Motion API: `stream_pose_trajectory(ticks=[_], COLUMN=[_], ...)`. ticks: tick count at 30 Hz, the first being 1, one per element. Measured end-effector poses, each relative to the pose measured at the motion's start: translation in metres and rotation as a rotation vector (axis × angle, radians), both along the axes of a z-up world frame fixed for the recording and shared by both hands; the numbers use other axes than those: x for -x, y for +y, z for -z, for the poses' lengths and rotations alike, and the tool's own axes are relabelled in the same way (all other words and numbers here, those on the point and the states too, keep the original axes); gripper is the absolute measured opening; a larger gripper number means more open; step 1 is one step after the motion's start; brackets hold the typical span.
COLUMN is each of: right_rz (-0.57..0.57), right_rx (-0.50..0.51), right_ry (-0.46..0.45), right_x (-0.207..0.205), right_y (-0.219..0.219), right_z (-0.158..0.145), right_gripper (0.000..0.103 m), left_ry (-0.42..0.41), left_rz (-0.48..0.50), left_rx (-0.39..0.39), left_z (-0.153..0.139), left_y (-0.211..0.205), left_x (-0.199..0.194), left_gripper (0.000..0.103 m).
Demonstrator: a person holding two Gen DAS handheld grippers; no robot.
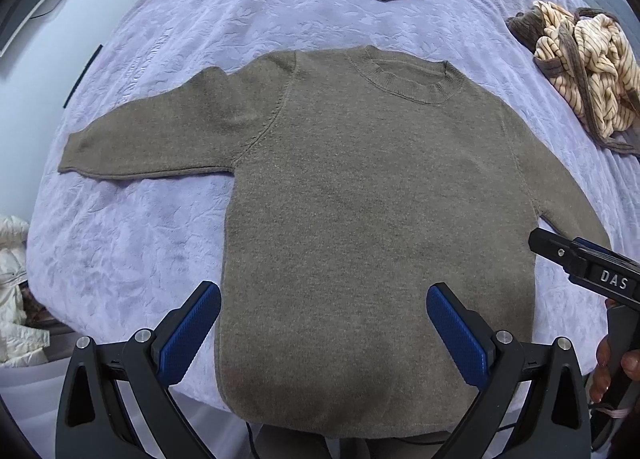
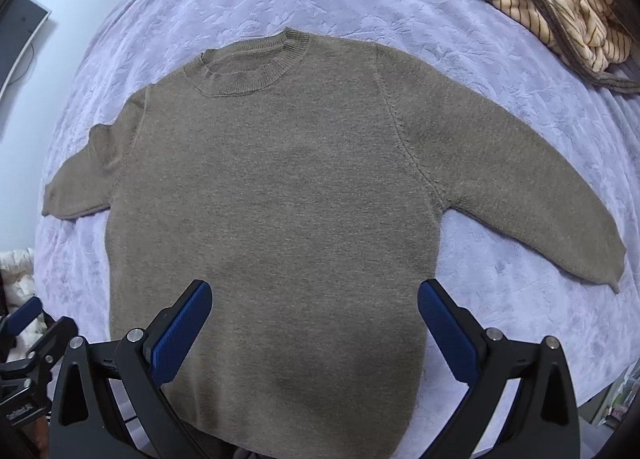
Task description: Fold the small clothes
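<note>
A: Status?

B: I have the left gripper and right gripper both released, jaws spread, holding nothing. The sweater lies flat on the bed, directly ahead of both tools, sleeves out to either side.

A: Risks?

B: I judge a shallow pinch would lift one knit layer only, or snag the bedcover, skewing the fold.

A: Containers?

B: None visible. Loose garments lie beyond the collar.

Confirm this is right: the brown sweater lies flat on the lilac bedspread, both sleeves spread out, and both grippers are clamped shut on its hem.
Wrong on the grippers. In each wrist view, the left gripper and right gripper are open over the brown sweater; it lies flat on the lilac bedspread, sleeves spread.
</note>
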State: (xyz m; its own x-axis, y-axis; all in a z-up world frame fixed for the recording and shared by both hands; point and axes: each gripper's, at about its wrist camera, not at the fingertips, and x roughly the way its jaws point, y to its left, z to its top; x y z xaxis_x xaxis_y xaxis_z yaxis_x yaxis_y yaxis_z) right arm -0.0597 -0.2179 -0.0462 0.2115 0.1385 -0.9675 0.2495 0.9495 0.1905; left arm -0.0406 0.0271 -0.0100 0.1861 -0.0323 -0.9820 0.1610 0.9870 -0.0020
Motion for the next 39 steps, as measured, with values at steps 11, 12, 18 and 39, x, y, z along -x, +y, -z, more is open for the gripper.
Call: stream_pose_trajectory(ticks=[11,12,18,39], right_rz=[0.054,0.05,-0.028,-0.225], right_rx=[0.007,0.0,-0.027,-0.049], right_ry=[0.014,0.012,-0.002,0.083], right_x=[-0.004,-0.006,-0.027,-0.048], right_y=[0.054,0.063,0.128,0.258], right_z=[0.001,0.002,0.004,0.036], right_gripper=[0.103,0.103,0.103,0.103], left_ry=[0.065,0.071,0.065,-0.163], left_rz=[0.027,0.018,-0.06,-0.648], left_rx=[0.103,0.11,0.198,0.739], left_z=[0.046,0.049,0.066,0.144], left_y=[0.052,0.06,0.121,0.368], left_x=[-0.043,-0.047,-0.071,-0.154], left_gripper=[0.103,0.103,0.103,0.082])
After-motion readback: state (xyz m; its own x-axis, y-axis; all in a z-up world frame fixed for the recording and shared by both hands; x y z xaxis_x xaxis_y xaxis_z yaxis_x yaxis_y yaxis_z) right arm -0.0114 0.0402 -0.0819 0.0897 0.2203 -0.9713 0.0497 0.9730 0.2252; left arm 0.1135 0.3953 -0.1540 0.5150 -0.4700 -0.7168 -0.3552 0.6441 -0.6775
